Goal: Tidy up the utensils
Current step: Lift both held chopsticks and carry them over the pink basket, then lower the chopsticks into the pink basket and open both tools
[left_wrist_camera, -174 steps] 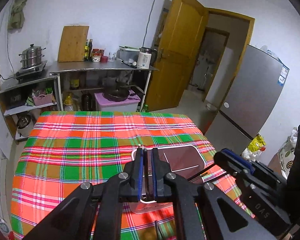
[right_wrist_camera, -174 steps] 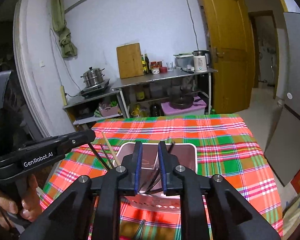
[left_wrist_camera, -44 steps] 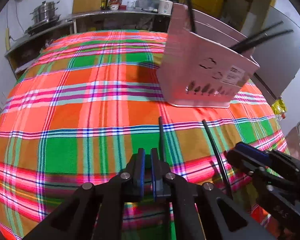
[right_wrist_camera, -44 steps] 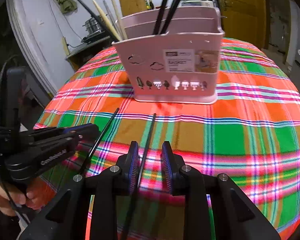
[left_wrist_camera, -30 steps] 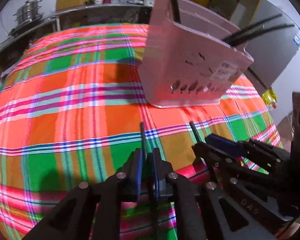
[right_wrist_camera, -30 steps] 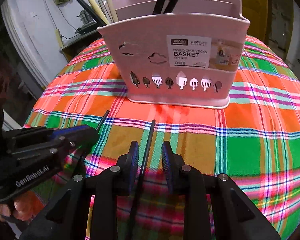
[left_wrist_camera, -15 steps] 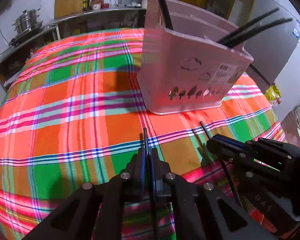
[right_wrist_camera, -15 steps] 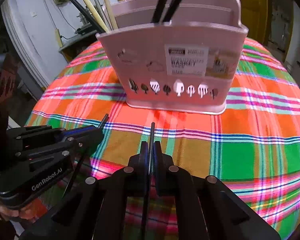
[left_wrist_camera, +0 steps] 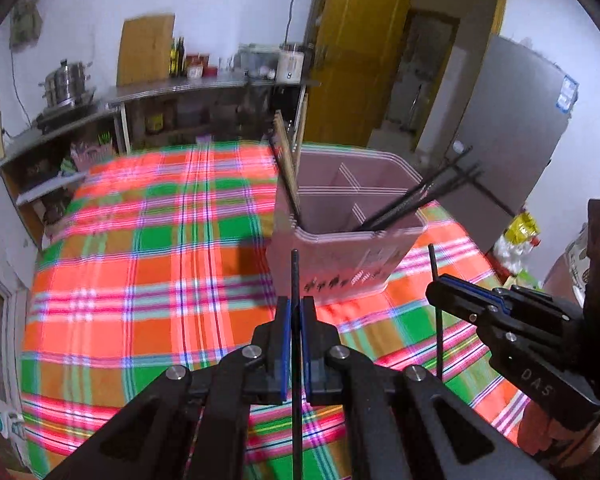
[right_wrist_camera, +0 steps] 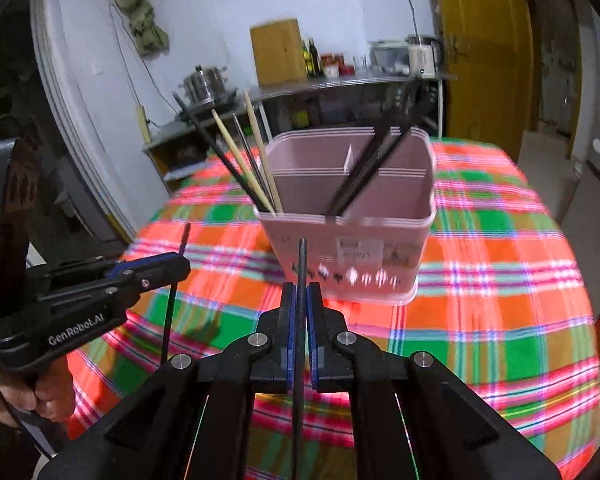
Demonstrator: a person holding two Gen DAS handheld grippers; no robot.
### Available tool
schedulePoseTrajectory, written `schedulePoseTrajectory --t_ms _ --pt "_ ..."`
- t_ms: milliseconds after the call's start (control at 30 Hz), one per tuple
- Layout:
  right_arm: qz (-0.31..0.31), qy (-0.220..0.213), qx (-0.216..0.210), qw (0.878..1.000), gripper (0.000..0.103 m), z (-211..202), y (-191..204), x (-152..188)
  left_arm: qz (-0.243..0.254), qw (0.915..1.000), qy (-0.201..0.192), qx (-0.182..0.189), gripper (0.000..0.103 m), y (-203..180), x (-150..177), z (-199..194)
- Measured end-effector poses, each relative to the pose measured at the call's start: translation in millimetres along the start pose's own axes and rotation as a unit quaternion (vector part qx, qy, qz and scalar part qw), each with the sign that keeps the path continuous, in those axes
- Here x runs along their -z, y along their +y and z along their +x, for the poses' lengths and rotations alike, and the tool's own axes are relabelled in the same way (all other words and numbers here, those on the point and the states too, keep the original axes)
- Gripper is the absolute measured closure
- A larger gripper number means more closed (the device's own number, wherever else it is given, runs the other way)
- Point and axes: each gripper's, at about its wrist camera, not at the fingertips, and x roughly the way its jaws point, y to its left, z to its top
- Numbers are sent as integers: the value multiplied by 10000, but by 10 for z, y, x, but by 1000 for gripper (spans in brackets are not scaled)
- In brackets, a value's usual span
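Pink divided basket (right_wrist_camera: 384, 248) center frame w/ chopsticks inside; two black chopsticks (left_wrist_camera: 295, 280) (right_wrist_camera: 301, 268) upright below it, off cloth.

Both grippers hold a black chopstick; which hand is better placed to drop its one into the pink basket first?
Probably right: the right gripper lines its chopstick up with the basket front; the left gripper sits off its left corner.

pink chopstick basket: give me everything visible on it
The pink chopstick basket looks like matte plastic: a rectangular, open-topped tub with inner dividers forming compartments. Its front wall carries a printed label and a row of small cut-outs. It stands upright on the plaid tablecloth, beyond both grippers, neither touching it. Black and pale wooden chopsticks lean out of its left compartment; black chopsticks lean in the right. Motion blur hides the label text.
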Motion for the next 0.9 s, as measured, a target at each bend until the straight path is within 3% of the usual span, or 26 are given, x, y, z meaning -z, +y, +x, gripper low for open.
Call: schedulePoseTrajectory --t_ms 333,900 --pt "-156 -628 59 9979 98 -545 87 -226 188 9986 -485 60 99 -238 -243 -506" --pt "-188 -745 62 9970 98 -704 101 -196 285 9988 -374 149 99 -384 -297 -602"
